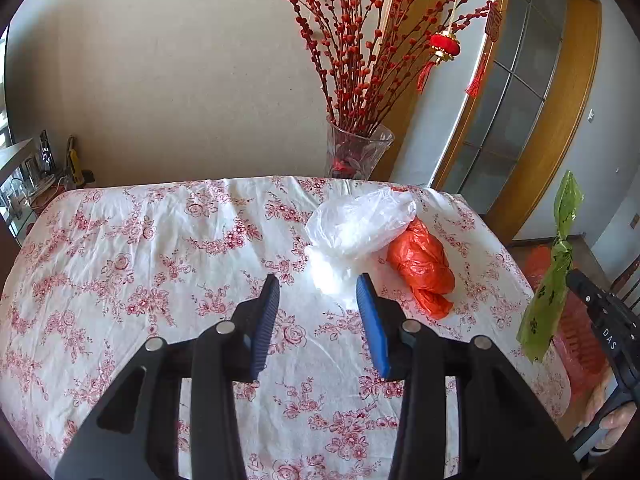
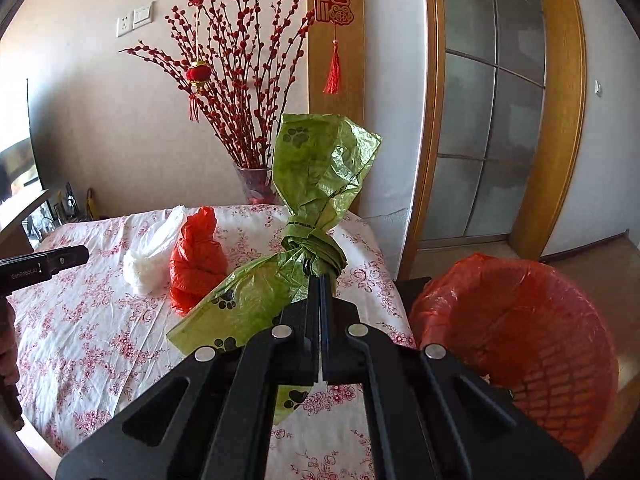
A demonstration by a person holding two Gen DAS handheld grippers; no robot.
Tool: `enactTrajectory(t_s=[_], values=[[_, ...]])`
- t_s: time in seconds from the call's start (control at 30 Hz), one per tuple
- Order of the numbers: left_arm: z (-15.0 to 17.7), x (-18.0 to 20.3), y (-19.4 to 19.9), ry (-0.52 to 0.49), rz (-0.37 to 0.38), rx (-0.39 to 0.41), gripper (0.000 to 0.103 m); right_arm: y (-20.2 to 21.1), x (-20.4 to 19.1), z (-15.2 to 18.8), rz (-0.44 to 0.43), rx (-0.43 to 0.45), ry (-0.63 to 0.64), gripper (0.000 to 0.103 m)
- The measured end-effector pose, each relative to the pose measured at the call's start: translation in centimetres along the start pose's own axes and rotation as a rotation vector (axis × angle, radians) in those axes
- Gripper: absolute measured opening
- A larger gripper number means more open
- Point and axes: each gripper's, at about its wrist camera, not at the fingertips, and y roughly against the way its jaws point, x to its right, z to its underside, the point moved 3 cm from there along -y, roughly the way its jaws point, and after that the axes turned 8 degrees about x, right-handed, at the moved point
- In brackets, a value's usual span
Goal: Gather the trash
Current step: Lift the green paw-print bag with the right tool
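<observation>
1. A floral tablecloth (image 1: pixel 120 264) covers the table.
2. A glass vase (image 1: pixel 356 152) of red-budded branches (image 2: pixel 240 92) stands at the table's far edge.
3. A small red lantern (image 1: pixel 444 46) hangs from the branches.
4. A wood-framed glass door (image 2: pixel 492 100) stands to the right.

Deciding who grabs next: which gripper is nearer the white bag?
Left. The left gripper hovers open right before the white bag; the right gripper holds the green bag off toward the basket.
</observation>
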Motion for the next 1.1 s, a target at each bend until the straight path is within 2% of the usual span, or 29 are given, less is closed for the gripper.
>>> enactTrajectory(t_s=[0.77,1.1], values=[[0.4,0.5,-1.1,-0.015,-0.006,-0.015,0.041,0.7,0.8,0.2,0.009,0.029,-0.016,0.001],[0.4,-1.5,-1.6,0.006,-0.066,-0.018,0.041,0.4,1.0,-0.1,0.007,0.034,-0.027,0.001]])
